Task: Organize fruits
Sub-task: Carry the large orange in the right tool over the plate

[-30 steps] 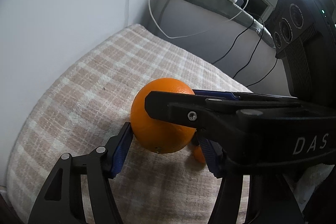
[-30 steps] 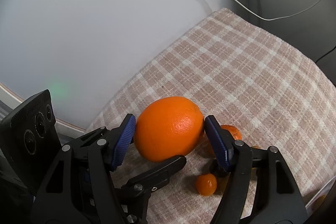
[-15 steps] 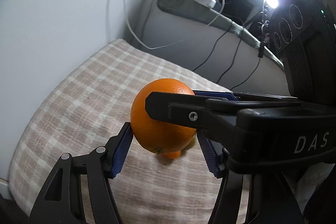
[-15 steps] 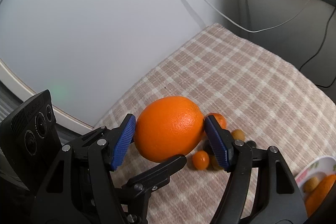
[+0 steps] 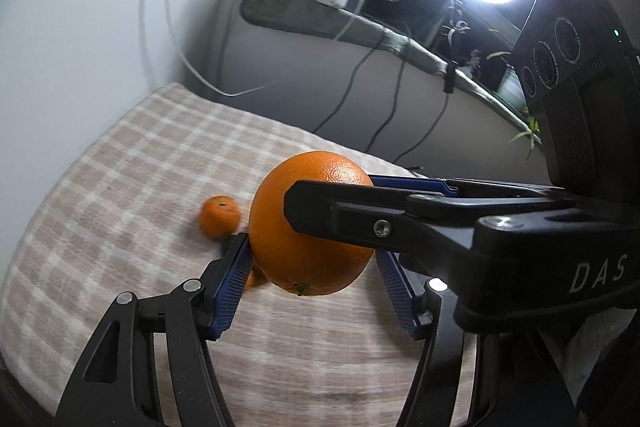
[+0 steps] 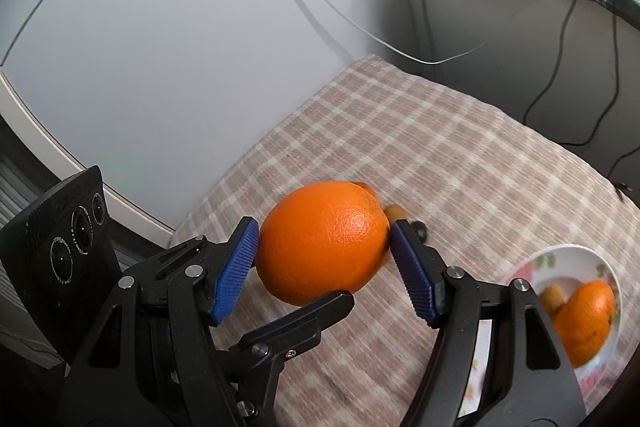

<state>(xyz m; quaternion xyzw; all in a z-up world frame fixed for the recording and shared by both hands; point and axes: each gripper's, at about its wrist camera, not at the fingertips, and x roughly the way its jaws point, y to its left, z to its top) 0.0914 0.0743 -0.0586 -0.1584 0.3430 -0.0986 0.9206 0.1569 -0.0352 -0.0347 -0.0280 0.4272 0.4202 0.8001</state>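
Right wrist view – right gripper [image 6: 324, 247] fingers clamped on orange [image 6: 322, 241]; left gripper [image 5: 312, 259] fingers likewise.

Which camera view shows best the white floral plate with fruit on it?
The right wrist view: the white floral plate sits at its lower right edge on the checked cloth, partly behind a claw finger. The left wrist view does not show the plate at all.
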